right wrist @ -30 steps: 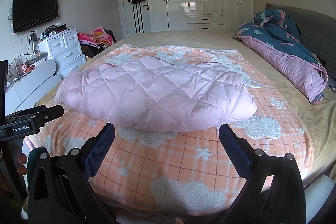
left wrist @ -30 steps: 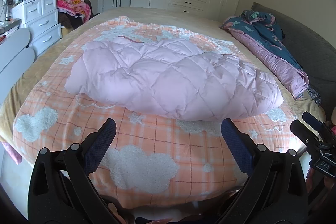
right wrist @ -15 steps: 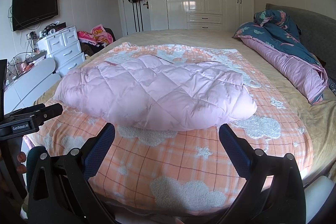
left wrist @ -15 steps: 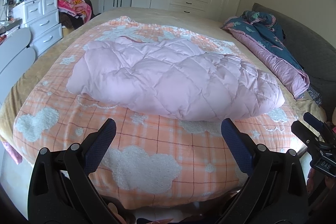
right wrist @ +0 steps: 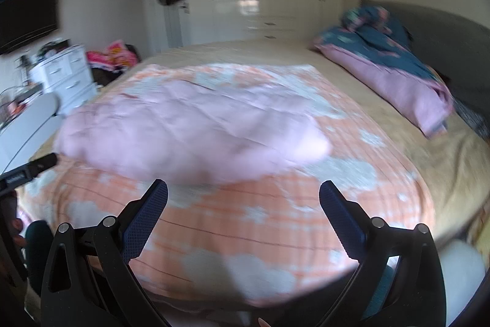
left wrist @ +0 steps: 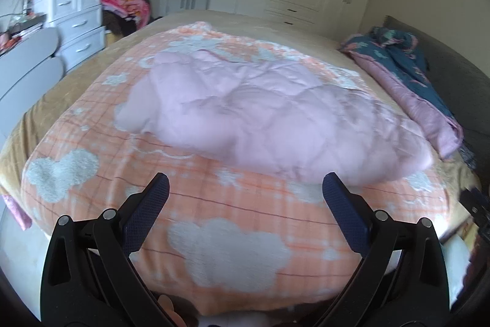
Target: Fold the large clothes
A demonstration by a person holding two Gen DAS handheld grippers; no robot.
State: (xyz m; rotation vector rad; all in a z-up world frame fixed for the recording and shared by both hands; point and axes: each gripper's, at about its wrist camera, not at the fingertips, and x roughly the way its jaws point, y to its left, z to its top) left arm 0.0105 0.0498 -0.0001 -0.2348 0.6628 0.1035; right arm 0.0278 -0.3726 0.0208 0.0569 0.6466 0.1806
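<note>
Bright daylight, motion blur, fisheye-warped edges.

- Pink quilted garment [left wrist: 269, 118], large and puffy, looks like a padded jacket; exact type not clear, pics are blurred.
- Lies flat-ish in a loose mound, not neatly folded, surface w/ diamond stitching and wrinkles.
- In left wrist view: at center, long axis from approx. 10 o'clock to 4 o'clock.
- In right wrist view [right wrist: 196, 131]: center-left, stretching from 9 o'clock to 3 o'clock.

Both views are blurring now: the left tool [left wrist: 245, 189] and right tool [right wrist: 243, 195] are moving toward the pink quilted coat [left wrist: 269, 124].
</note>
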